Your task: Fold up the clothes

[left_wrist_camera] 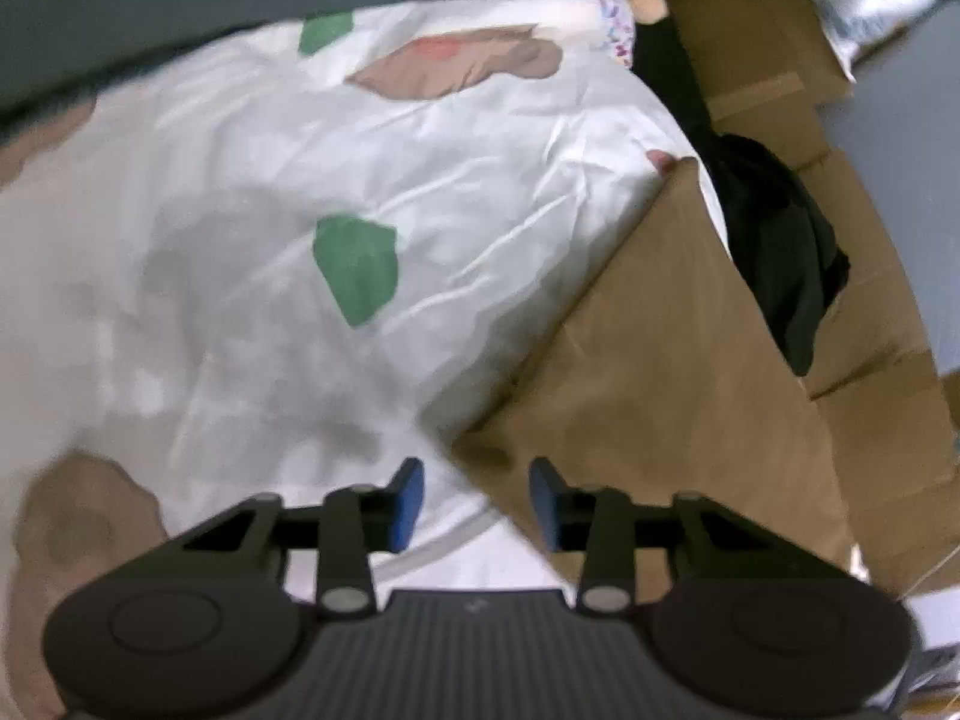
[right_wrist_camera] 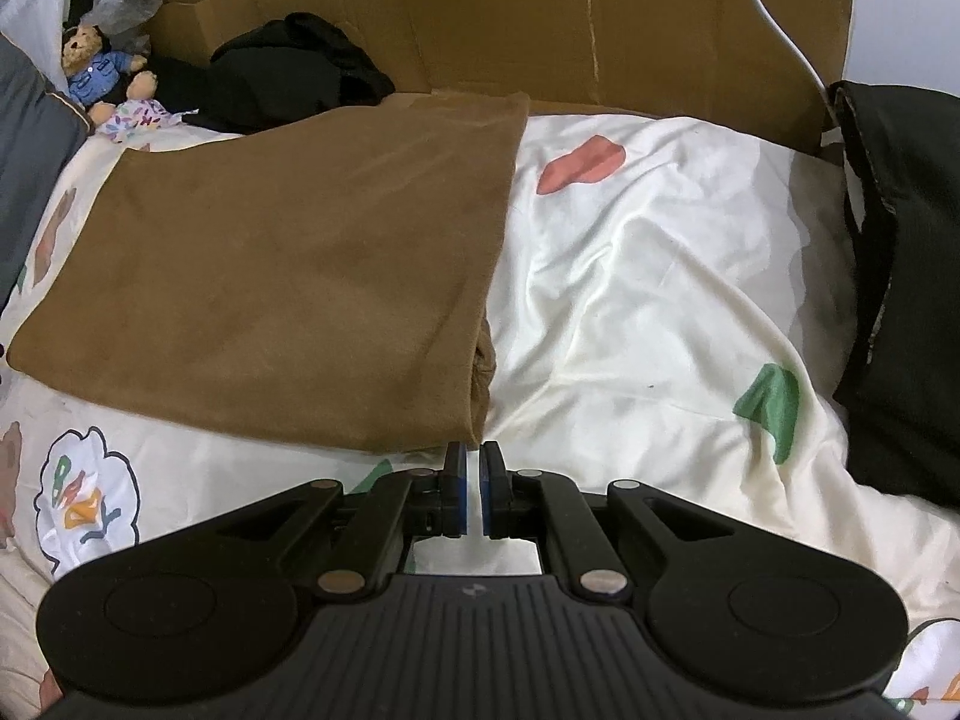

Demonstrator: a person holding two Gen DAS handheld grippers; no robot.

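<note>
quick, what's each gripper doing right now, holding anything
left gripper: open, nothing between its pads, over the edge of the brown garment.
right gripper: shut, holding nothing visible, by the garment's near corner.

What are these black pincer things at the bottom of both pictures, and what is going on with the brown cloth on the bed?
There is no robot here: a person holds one two-fingered tool in each hand, and each tool carries a wide-angle camera looking out along its fingers. So one picture is the left hand's view, the other the right hand's.

The left tool is open and holds nothing; the picture is blurred.

The right tool is shut, at the near corner of the brown garment; whether it pinches cloth cannot be told.

That garment lies folded flat on a white bedsheet printed with coloured shapes. Behind it lie a black garment, a teddy bear and flattened cardboard.
</note>
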